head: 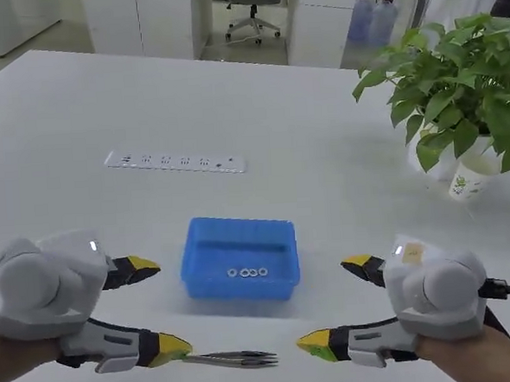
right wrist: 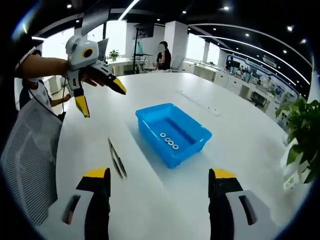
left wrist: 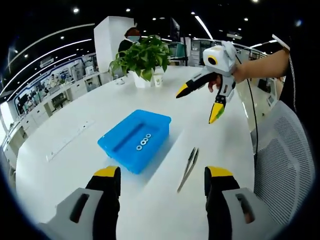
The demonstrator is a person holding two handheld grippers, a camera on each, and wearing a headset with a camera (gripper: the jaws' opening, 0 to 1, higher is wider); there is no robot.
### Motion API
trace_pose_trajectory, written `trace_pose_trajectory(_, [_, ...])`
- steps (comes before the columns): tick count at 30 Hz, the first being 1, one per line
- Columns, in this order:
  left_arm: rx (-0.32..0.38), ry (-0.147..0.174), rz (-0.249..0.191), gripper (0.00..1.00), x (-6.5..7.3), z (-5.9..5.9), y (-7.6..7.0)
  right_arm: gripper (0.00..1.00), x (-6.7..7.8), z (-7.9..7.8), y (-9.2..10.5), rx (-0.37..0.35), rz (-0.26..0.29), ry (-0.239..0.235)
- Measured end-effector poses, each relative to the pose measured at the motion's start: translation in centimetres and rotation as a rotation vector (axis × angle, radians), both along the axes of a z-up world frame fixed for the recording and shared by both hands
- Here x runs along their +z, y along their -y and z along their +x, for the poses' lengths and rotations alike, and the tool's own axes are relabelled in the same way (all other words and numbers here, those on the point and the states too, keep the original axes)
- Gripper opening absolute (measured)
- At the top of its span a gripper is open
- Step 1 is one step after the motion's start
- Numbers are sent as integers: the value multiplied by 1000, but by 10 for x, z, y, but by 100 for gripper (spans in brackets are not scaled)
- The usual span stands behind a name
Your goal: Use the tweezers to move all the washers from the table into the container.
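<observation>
I read the left gripper [head: 168, 305] at the lower left of the head view and the right gripper [head: 329, 302] at the lower right. Both are held above the white table [head: 323, 178], and their yellow tips point inward toward each other. Left fingers [left wrist: 106, 192]: spread wide, nothing between them. Right fingers [right wrist: 97, 200]: likewise wide apart and holding nothing. The tweezers [head: 235, 358] lie flat on the table between the two grippers, near the table's front edge and just in front of the container [head: 198, 257]. Neither gripper holds them (in the left gripper view they rest ahead of the fingers, closer to the right-hand one). The container is a blue rectangular tray standing upright on the table, midway between the grippers and a little beyond them. Four washers [head: 247, 272] lie in a short row on its floor, close to its near wall, side by side; I cannot tell whether they touch. A white power strip [head: 175, 161] lies flat on the table well beyond the container. A potted plant [head: 456, 83] stands at the far right of the table. A mesh chair back [left wrist: 282, 155] shows beside the table in the left gripper view.
</observation>
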State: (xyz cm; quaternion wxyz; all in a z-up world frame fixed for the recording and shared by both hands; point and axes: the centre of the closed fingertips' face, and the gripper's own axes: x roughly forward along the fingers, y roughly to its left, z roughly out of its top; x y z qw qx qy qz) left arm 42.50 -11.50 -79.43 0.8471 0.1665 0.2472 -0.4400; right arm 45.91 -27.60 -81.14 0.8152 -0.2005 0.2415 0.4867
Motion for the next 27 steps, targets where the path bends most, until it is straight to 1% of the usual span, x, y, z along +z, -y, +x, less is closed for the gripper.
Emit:
trace_pose_trajectory(4, [28,4,-7,88,0,6,-3,88,2,-2,-2,0,21,4])
trace_pose_trajectory(8, [24,-2,-24,94,2,8,1,96,3,-1,-2,-17,40,1])
trace_pose_trajectory(10, [28,-8,-29,99,2,9,3,100,2,0,-1,-21,34,6])
trace_pose_trajectory(12, [26,-9,-31,99,2,10,3,100,2,0,-1,-22,37,-4])
trace_pose_trajectory(15, [27,-30,-33,99,0,10,5,100,4,-1,-2,-18,42,0])
trace_pose_trajectory(19, [35,-29,-25,99,-3,12,4,100,4,0,-1,-17,38,8])
trace_pose_trajectory(24, [31,-25,-26,99,-3,12,4,100,0,-2,-1,-15,28,0])
trace_pose_trajectory(27, [31,-19,-14,99,-3,13,2,100,0,-3,-1,-18,34,-3])
